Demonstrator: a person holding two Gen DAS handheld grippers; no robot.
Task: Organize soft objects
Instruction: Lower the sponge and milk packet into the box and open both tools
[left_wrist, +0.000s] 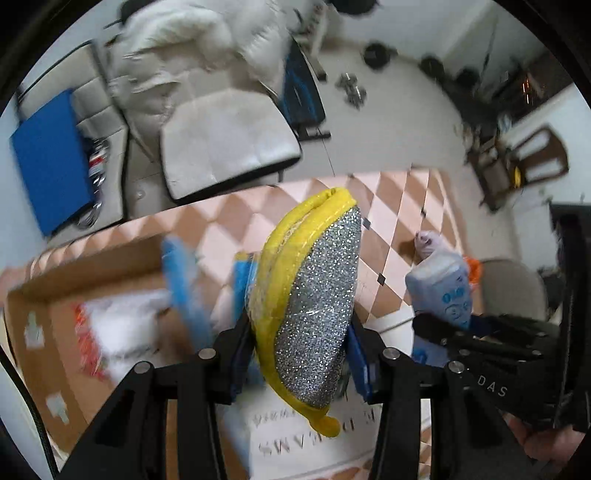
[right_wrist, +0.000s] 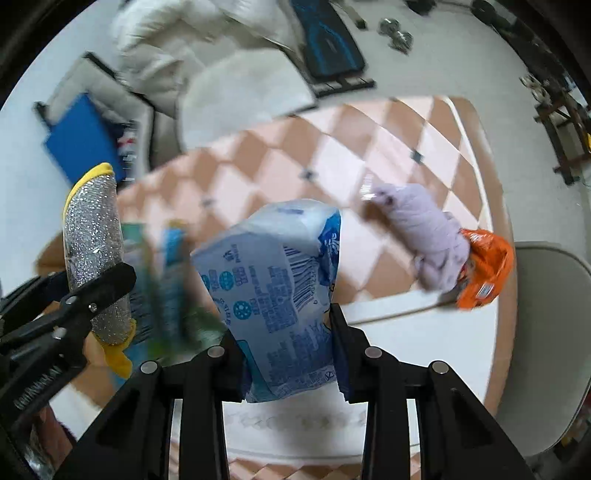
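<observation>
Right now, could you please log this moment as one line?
left hand-held gripper: shut on glitter sponge | right hand-held gripper: shut on blue soft pack | both lifted above checkered table

Left gripper (left_wrist: 301, 343): pointed steeply downward, its two black fingers (left_wrist: 229, 350) reaching forward from the near edge of the view. The jaws are closed on a scouring pad (left_wrist: 314, 302), which stands upright between them with the blue pads pressed against its two sides.

Right gripper (right_wrist: 288, 345): also pointed steeply downward, positioned to the right of the left gripper and near it. The jaws are clamped on a tissue pack (right_wrist: 273, 280), squeezing its lower end.

A bare hand (left_wrist: 546, 443) grips the body of the right gripper at the near right edge of the left wrist view.
</observation>
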